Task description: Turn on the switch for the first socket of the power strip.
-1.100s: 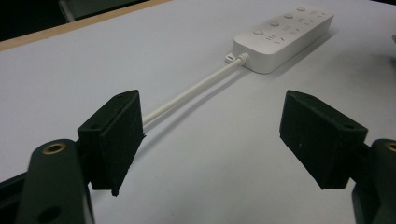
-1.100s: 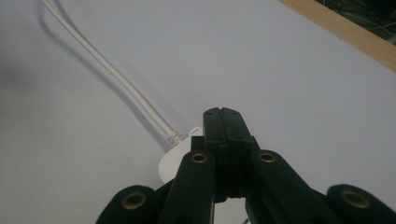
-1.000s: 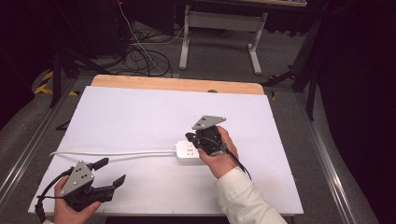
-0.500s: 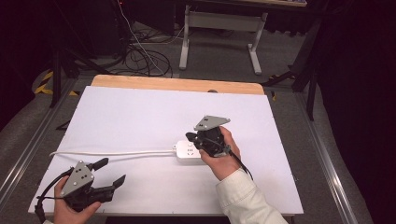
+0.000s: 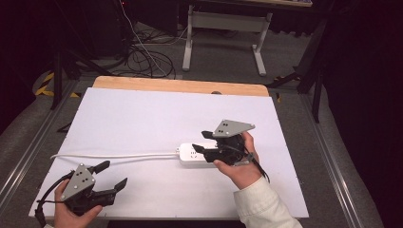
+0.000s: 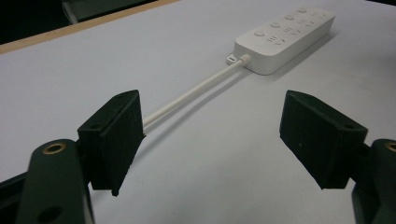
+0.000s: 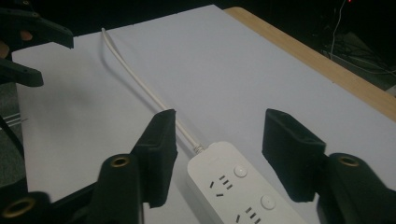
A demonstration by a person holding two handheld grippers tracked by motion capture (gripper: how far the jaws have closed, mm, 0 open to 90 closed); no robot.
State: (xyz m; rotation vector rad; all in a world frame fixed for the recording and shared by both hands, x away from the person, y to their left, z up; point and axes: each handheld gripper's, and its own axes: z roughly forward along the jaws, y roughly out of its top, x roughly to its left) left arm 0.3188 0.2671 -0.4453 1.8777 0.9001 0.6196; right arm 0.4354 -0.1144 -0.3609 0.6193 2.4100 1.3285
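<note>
White power strip [image 5: 197, 155] lies flat mid-counter [image 5: 142, 118], cord [image 5: 114, 155] trailing left. Right gripper [image 5: 203, 141] hovers over the strip's cord end, jaws spread either side, not touching. Left gripper [image 5: 113, 174] near front-left corner, jaws spread, just short of the cord.

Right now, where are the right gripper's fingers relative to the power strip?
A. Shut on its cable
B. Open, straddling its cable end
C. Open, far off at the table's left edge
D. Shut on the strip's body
B: the right gripper is open, one finger either side of the power strip where the cable enters.
</note>
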